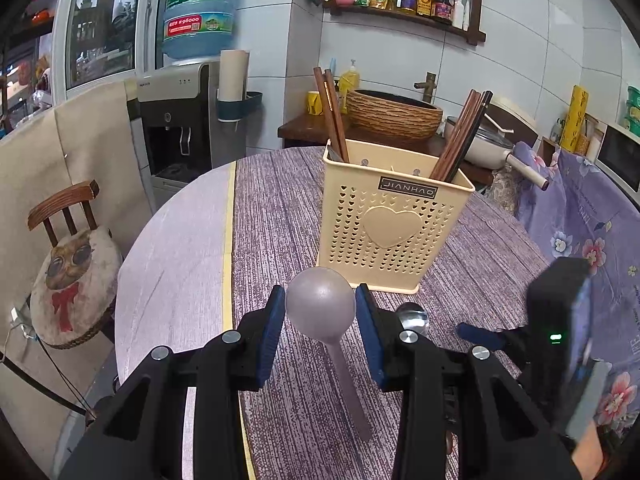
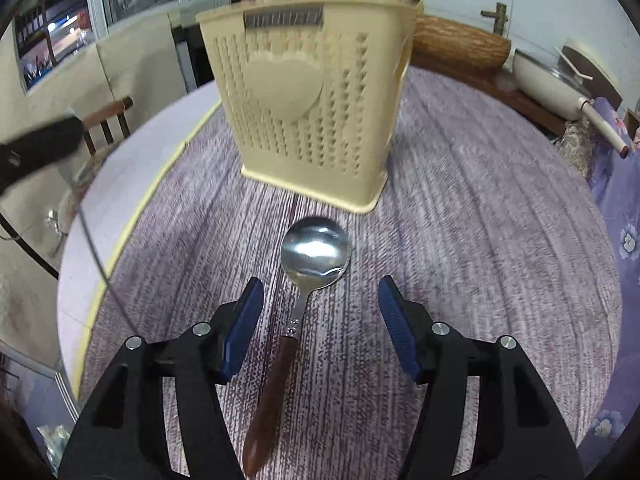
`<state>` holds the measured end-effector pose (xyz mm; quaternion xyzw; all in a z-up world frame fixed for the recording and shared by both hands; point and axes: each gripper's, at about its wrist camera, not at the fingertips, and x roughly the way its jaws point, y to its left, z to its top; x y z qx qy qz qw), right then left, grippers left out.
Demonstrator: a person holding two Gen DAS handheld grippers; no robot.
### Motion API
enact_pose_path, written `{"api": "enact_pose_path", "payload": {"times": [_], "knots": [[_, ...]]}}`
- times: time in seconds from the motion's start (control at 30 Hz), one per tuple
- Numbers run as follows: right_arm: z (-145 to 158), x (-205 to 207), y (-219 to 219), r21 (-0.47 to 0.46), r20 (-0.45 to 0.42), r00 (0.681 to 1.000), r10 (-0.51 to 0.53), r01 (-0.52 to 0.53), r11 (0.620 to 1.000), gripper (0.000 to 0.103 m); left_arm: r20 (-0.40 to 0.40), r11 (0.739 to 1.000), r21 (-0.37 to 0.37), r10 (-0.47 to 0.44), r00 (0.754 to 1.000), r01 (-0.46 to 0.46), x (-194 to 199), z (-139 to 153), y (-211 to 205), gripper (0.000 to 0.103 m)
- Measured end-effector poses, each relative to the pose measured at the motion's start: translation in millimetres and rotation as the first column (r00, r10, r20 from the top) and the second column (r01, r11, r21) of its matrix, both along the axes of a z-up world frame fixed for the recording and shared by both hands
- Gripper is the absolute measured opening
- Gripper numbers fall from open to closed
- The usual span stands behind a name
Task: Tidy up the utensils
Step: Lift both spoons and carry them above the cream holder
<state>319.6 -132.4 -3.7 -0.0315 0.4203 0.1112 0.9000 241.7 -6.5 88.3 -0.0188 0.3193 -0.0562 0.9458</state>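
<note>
Left gripper (image 1: 320, 307): blue pads either side of a grey spoon (image 1: 321, 306), bowl touching or nearly touching both pads; firm grip cannot be told. Handle runs back toward the camera over the table (image 1: 280, 208). Right gripper (image 2: 321, 312): jaws wide apart, above a steel spoon (image 2: 316, 249) with brown handle, flat on the cloth. Holder (image 1: 390, 216) just beyond both, chopsticks (image 1: 460, 136) upright in its left and right corners.
</note>
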Motion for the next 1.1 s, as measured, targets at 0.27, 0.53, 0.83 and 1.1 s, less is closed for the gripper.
{"api": "enact_pose_path", "payload": {"times": [0.27, 0.53, 0.83, 1.1], "knots": [[-17.1, 31.7, 17.7, -0.055, -0.045, 0.999, -0.020, 0.017, 0.998, 0.060, 0.010, 1.000, -0.013, 0.011, 1.000, -0.011, -5.2, 2.9, 9.2, 0.036], [-16.6, 46.4, 18.6, -0.024, -0.057, 0.998, -0.037, 0.035, 0.999, 0.048, 0.036, 1.000, -0.025, 0.019, 0.999, -0.018, -11.3, 9.7, 14.0, 0.036], [14.7, 29.4, 2.8, 0.053, -0.002, 1.000, -0.017, 0.017, 0.998, 0.048, 0.039, 1.000, -0.026, 0.019, 0.999, -0.018, -9.1, 6.4, 10.5, 0.036], [63.2, -1.4, -17.8, 0.122, 0.100, 0.995, -0.020, 0.008, 0.992, 0.048, 0.053, 1.000, -0.024, 0.009, 0.999, -0.008, -9.5, 10.4, 6.5, 0.036]]}}
